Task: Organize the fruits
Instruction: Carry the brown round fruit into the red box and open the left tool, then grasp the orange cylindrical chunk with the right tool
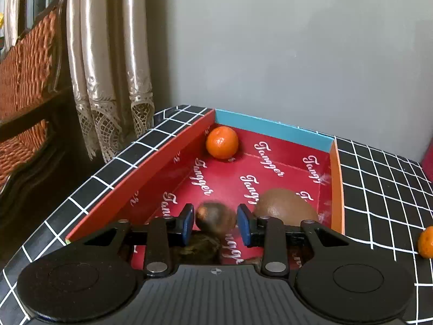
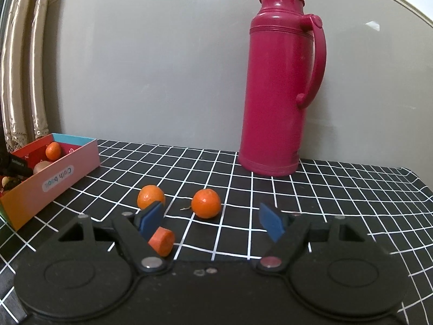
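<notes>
In the left wrist view my left gripper (image 1: 215, 223) hangs inside the red printed box (image 1: 151, 168), shut on a small dark brown fruit (image 1: 215, 218) between its blue pads. A larger brown fruit (image 1: 284, 207) lies just right of it, and a tangerine (image 1: 222, 142) sits in the far corner. More dark items under the gripper are hidden. In the right wrist view my right gripper (image 2: 212, 223) stands open above the checked cloth. Two tangerines (image 2: 150, 196) (image 2: 206, 203) lie just ahead of it, and an orange carrot piece (image 2: 162, 241) lies beside its left finger.
A tall pink thermos (image 2: 278, 94) stands at the back against the wall. The box (image 2: 62, 178) sits at the table's left end near the curtain (image 1: 108, 81) and a wicker chair (image 1: 27, 81). Another tangerine (image 1: 426, 242) lies on the cloth right of the box.
</notes>
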{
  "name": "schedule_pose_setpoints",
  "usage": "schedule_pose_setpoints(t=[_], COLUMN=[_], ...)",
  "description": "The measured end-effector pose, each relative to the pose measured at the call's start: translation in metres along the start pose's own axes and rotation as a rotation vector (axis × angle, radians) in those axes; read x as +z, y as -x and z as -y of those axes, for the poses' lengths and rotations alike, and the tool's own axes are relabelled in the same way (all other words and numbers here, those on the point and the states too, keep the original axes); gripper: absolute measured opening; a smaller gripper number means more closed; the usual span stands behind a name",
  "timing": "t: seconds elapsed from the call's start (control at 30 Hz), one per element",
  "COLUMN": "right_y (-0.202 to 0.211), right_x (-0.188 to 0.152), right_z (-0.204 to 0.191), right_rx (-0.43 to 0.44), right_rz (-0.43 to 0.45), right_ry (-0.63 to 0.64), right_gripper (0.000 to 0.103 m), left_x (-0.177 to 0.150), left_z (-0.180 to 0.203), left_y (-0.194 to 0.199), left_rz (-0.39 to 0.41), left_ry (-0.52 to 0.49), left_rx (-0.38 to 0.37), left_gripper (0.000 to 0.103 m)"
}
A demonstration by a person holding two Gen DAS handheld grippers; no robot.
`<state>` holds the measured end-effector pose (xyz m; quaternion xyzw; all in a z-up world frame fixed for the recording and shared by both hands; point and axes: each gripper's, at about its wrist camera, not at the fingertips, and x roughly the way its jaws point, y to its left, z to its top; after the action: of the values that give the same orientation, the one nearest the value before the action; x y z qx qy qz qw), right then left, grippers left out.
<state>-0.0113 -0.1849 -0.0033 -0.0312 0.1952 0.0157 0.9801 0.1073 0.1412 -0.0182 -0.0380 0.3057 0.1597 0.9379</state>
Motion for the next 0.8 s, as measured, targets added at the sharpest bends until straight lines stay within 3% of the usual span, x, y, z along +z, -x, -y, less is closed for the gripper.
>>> schedule_pose_setpoints(t=[0.27, 0.37, 0.43, 0.5, 0.8], right_y=[-0.001, -0.001, -0.001, -0.001, -0.002], right_x=[-0.001, -0.001, -0.002, -0.002, -0.003], right_z=[0.004, 0.003, 0.003, 0.003, 0.001], right_rx=[-0.003, -0.004, -0.002, -0.002, 0.029], right_rz=[-0.004, -0.006, -0.007, -0.008, -0.023], right_ry=[-0.003, 0.001, 0.001, 0.002, -0.009], right_gripper=[0.077, 0.077, 0.077, 0.077, 0.076], left_x=[-0.003, -0.005, -0.006, -0.006, -0.025], left_z=[-0.003, -0.006, -0.005, 0.000, 0.019], left_y=[0.008, 0.020, 0.031, 0.043, 0.088], left_rz=[0.006, 0.022, 0.053, 0.085, 0.121], left_ry=[0.013, 0.015, 0.007, -0.012, -0.058], left_rx=[-0.003, -0.009, -0.007, -0.012, -0.090], left_gripper=[0.036, 0.049, 0.066, 0.070, 0.071])
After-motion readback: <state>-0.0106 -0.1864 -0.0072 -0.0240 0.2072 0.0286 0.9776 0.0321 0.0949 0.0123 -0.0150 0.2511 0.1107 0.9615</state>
